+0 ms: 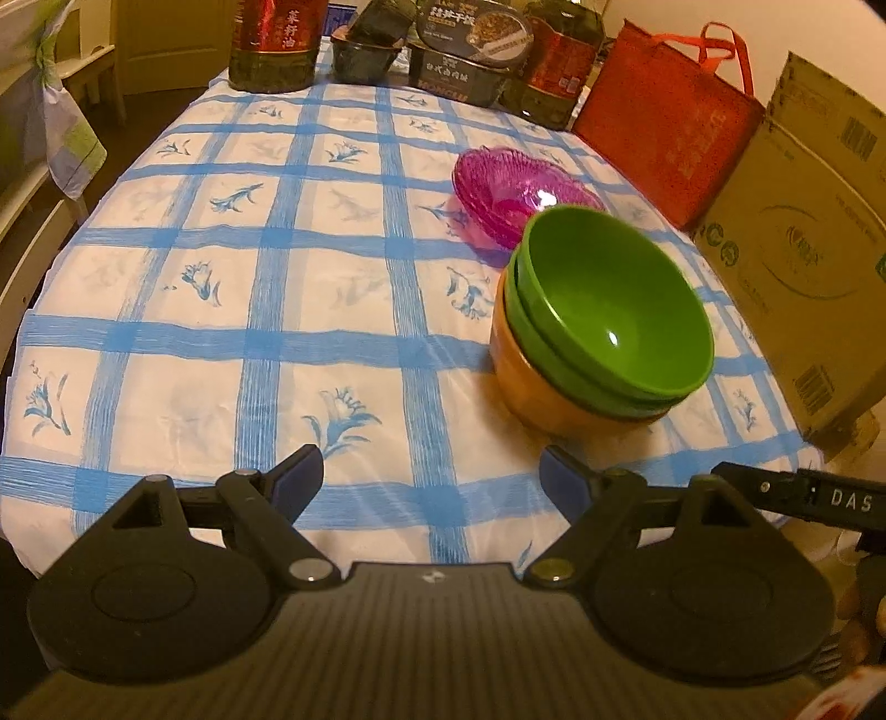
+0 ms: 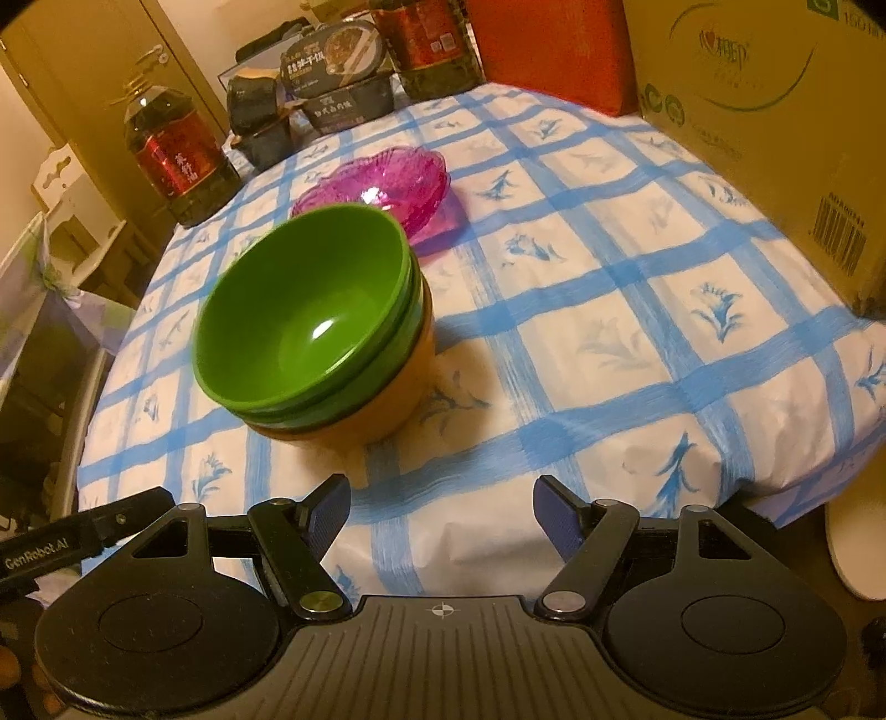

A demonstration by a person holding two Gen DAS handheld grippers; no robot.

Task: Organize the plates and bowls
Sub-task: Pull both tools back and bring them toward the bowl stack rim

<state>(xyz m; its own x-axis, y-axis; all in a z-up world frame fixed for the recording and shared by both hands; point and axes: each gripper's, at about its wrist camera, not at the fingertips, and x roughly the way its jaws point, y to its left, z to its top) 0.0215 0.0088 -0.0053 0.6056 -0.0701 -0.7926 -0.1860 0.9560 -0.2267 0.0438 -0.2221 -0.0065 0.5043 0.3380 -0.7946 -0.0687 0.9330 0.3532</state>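
Note:
A stack of bowls stands on the blue-checked tablecloth: two green bowls [image 1: 614, 310] nested in an orange bowl [image 1: 531, 382]. It also shows in the right wrist view, green bowls [image 2: 304, 315] in the orange bowl [image 2: 382, 399]. Behind it lies a stack of pink glass plates [image 1: 515, 188], also seen in the right wrist view [image 2: 387, 185]. My left gripper [image 1: 432, 482] is open and empty, near the table's front edge, left of the bowls. My right gripper [image 2: 443, 512] is open and empty, in front of the bowls.
Oil bottles [image 1: 274, 41] [image 2: 177, 155], food boxes [image 1: 470, 44] and a red bag [image 1: 664, 122] line the far edge. A large cardboard box [image 1: 803, 249] [image 2: 775, 111] stands on the right. The table edge [image 2: 775, 493] is close on the right.

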